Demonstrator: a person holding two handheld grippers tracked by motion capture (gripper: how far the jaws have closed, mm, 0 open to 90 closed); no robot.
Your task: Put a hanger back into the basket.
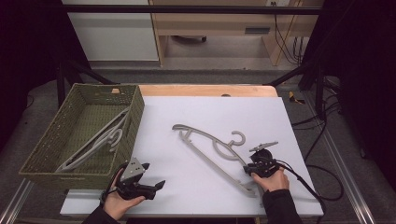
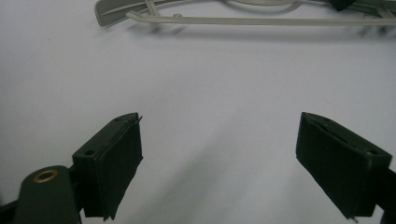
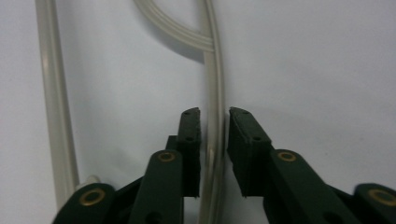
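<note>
- White board covers the counter, with bare wood showing at its far edge.
- Woven olive basket stands on the counter's left side; one grey hanger already lies inside it, slanted corner to corner.
- The second hanger, pale grey plastic, lies flat on the white board right of centre, well apart from the basket, hook pointing toward the far right. In the left claw view its long bar runs across the top.
- Handling, as a judgement: it looks light and stiff, but thin and smooth, so it may pivot or slip if pinched at one end. Its long span will swing when lifted by the near end; a hold closer to the neck would balance it better.
- Right claw sits at the hanger's near right end. In its own view the jaws straddle one thin rod with a sliver of gap on each side, so they are slack about it, not clamping.
- Left claw rests low near the basket's near corner, jaws spread wide over bare white board, grasping nothing.
</note>
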